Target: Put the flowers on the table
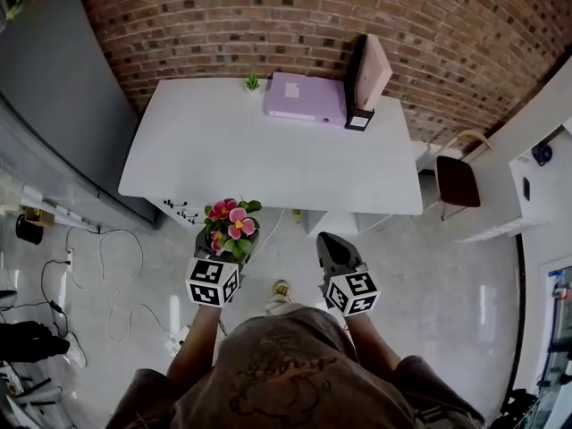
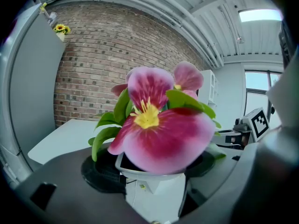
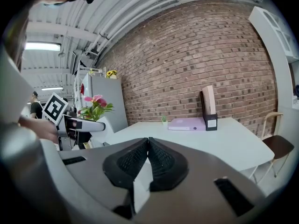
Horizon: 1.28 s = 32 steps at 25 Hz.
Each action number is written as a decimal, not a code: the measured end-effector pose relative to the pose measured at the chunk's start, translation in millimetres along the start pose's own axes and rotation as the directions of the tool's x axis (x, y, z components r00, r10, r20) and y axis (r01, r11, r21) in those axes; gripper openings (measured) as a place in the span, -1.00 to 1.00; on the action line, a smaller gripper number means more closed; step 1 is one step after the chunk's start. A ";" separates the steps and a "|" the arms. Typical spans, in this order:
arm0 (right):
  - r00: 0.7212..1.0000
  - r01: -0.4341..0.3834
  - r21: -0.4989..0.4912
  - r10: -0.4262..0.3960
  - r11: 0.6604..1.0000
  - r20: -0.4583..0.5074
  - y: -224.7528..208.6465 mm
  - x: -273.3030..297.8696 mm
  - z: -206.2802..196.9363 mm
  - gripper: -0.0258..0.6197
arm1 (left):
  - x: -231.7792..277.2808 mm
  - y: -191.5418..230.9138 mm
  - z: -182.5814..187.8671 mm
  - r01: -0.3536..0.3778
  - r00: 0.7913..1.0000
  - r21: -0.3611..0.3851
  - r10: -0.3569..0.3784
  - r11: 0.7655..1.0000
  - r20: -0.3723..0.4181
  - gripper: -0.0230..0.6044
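Note:
Pink flowers with green leaves in a small white pot [image 1: 231,224] are held in my left gripper [image 1: 221,251], whose jaws are shut on the pot. The bloom [image 2: 159,125] fills the left gripper view, above the pot's rim [image 2: 149,174]. The pot hangs over the floor, just short of the white table's [image 1: 268,150] near edge. My right gripper [image 1: 340,256] is shut with nothing in it, to the right of the flowers. In the right gripper view its pads [image 3: 148,158] touch, and the flowers [image 3: 96,105] show at the left.
On the table's far side stand a lilac binder [image 1: 306,97], an upright file holder [image 1: 366,80] and a tiny green plant [image 1: 252,82]. A chair [image 1: 458,179] sits right of the table. Cables [image 1: 89,275] lie on the floor at left, beside a grey cabinet [image 1: 45,105].

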State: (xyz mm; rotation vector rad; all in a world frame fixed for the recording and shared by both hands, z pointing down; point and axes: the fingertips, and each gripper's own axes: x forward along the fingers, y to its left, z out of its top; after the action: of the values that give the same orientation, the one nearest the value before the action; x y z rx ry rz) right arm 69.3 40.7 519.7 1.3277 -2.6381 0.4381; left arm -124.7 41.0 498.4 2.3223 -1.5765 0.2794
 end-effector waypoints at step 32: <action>1.000 -0.026 0.005 0.026 1.000 -0.008 -90.3 147.5 46.7 -0.91 | 157.5 80.1 60.1 -0.013 1.000 0.029 0.013 1.000 -0.018 0.24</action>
State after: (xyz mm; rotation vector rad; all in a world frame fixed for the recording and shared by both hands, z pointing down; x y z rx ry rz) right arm 53.9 -137.3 532.0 1.2911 -2.6521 0.4535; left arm -141.5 -144.7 507.4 2.3252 -1.5895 0.3274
